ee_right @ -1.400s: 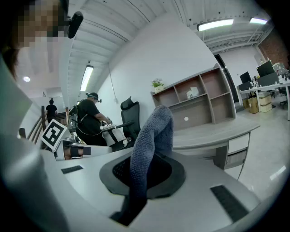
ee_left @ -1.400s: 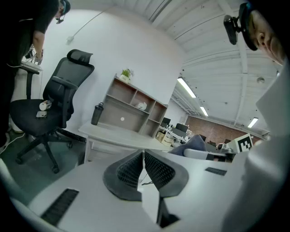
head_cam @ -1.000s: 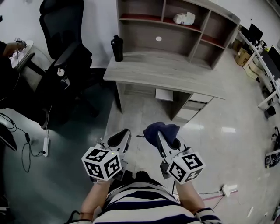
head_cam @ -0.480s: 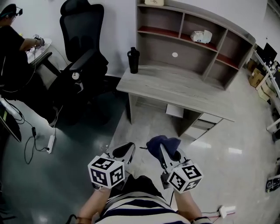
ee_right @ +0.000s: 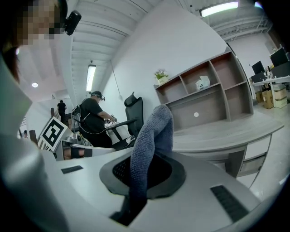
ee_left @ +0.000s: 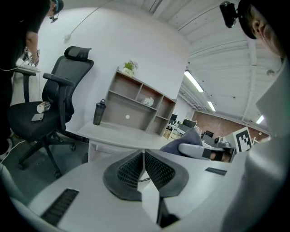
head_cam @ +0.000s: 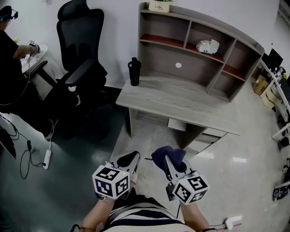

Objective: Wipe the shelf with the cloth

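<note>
A wooden shelf unit (head_cam: 199,43) with open cubbies stands on the back of a grey desk (head_cam: 176,102), well ahead of both grippers. My right gripper (head_cam: 168,156) is shut on a dark blue cloth (head_cam: 164,156), which bulges up between its jaws (ee_right: 152,136). My left gripper (head_cam: 128,158) is shut with nothing in it; its jaws press together (ee_left: 144,165). Both are held low, near my body, over the floor in front of the desk. The shelf (ee_right: 204,95) and the shelf (ee_left: 136,106) show far off in both gripper views.
A black bottle (head_cam: 133,71) stands on the desk's left end. A white object (head_cam: 208,45) lies in an upper cubby, a small plant pot (head_cam: 161,6) on top. A black office chair (head_cam: 79,68) and a seated person (head_cam: 11,59) are left; cables and a power strip (head_cam: 46,154) lie on the floor.
The view has tilted up and shifted, so the desk and shelf sit lower and more central. Both grippers keep their pose, the cloth still held in the right one.
</note>
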Demonstrator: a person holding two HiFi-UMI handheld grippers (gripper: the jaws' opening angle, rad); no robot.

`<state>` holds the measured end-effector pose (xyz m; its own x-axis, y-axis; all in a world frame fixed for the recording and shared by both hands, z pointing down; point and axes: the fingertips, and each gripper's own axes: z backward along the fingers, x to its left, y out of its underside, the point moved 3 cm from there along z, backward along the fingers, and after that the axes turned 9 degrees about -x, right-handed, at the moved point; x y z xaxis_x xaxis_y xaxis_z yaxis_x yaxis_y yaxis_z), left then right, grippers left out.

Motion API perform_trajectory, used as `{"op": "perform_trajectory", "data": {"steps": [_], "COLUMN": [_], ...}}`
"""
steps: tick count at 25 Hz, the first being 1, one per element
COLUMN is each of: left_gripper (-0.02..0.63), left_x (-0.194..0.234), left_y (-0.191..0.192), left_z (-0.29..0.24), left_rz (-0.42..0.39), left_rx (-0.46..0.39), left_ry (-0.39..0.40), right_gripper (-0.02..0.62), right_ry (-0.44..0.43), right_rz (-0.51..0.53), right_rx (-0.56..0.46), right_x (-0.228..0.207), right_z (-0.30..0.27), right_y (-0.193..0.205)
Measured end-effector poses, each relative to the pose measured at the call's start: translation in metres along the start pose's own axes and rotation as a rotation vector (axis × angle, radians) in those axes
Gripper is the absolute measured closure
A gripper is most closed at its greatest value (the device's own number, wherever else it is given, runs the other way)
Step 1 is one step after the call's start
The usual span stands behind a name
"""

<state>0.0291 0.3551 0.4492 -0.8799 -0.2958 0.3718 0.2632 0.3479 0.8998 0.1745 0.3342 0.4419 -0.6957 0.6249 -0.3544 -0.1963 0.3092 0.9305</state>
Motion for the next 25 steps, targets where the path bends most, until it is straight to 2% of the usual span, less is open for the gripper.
{"op": "perform_trajectory", "data": {"steps": [14,25], "left_gripper": [0.578,0.578], "left_x": [0.088,0.153], "left_y": [-0.07,-0.111], "left_z": [-0.076,-0.113], "left_rz": [0.001,-0.02], "left_rx": [-0.024,-0.03], "left_ry": [0.038,0.058], "right_gripper": [0.551,0.551], "right_ry": [0.032,0.035], "right_rz": [0.035,0.057], "right_rx": [-0.001,-0.059], "right_x": [-0.021,-0.028], "right_z": [-0.12,-0.207], "right_y": [-0.04,-0.072]}}
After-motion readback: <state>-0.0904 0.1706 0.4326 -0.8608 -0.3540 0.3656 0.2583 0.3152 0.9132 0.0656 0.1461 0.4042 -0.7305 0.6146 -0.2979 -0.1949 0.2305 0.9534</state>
